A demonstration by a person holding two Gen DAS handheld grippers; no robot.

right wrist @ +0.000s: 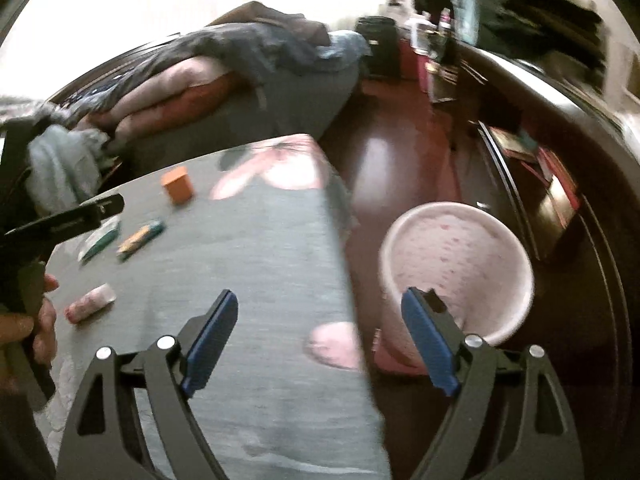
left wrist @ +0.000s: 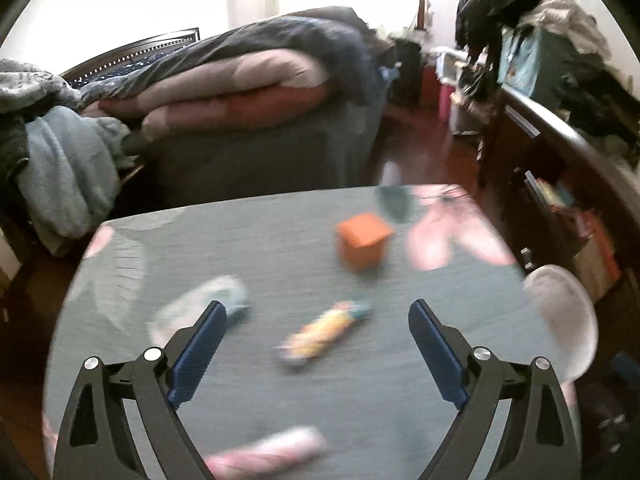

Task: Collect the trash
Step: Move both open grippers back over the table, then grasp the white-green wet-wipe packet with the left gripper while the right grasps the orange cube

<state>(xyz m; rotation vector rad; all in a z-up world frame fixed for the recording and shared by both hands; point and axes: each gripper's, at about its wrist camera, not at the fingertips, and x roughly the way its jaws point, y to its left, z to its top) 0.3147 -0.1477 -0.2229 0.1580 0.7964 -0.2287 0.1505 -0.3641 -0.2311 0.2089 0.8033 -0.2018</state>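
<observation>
the biggest thing is the table (left wrist: 248, 392) with a grey cloth that has pink flowers on it. everything here is told from that table. a bed (left wrist: 240, 92) piled with blankets sits behind the table's far edge. a pink bin (right wrist: 456, 264) stands on the floor just beside the table's right edge. it looks like the place for the trash, and it seems to have nothing big in it yet, but the picture is blurry.

four small things lie on the table. an orange box (left wrist: 362, 244) sits near the far side. a pale wrapper with a green end (left wrist: 200, 312) lies on the left part. a pink wrapper (left wrist: 268, 454) lies at the near edge. a yellow wrapper (left wrist: 326, 330) lies in the middle of the table.

i think this is the start of the job: picking which bit of trash to grab first. nothing is held yet.

the left gripper (left wrist: 318, 306) hangs over the table with its jaws wide apart. the yellow wrapper lies between its two fingers, a little ahead and lower. the next move needs the gripper to go down, get a finger on each side, and squeeze.

the right gripper (right wrist: 320, 296) is wide too and holds nothing. it hangs over the table's right edge, with one finger over the cloth and one over the bin.
</observation>
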